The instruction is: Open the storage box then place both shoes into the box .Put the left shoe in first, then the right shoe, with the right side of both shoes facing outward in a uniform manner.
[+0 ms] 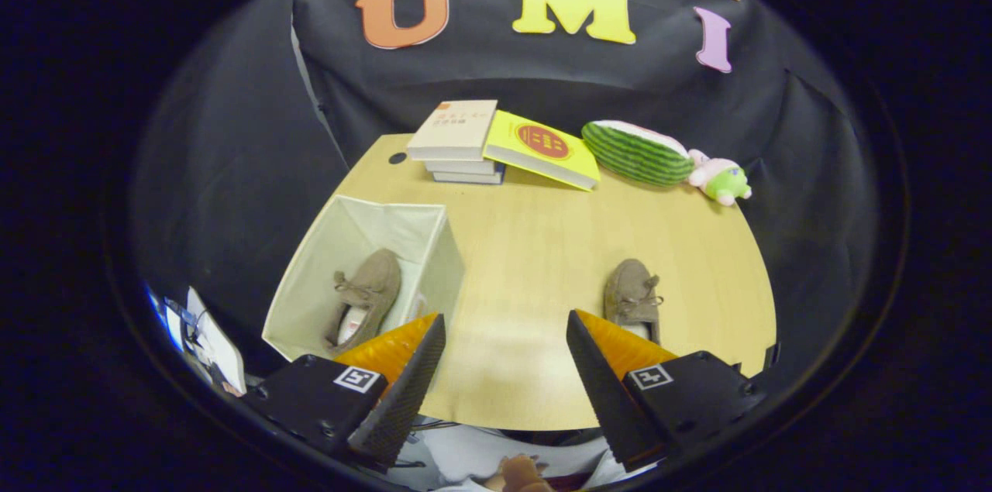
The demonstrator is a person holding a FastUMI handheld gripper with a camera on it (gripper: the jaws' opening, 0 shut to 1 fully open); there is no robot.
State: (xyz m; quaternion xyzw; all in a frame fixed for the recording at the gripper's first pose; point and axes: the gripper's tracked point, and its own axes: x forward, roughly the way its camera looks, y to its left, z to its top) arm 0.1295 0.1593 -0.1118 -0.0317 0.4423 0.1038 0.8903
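Hovering with the gripper (505, 368) spread wide and empty over the table (535, 259)
Just past the fingers at 1 o'clock, the second shoe (633, 292) sits on bare wood; at 11 o'clock the first shoe (368, 292) lies inside the open storage box (434, 236). The shoe looks soft, light suede, so pinching across the firmer heel collar seems safest. Books (465, 143) lie at 12 o'clock, far off
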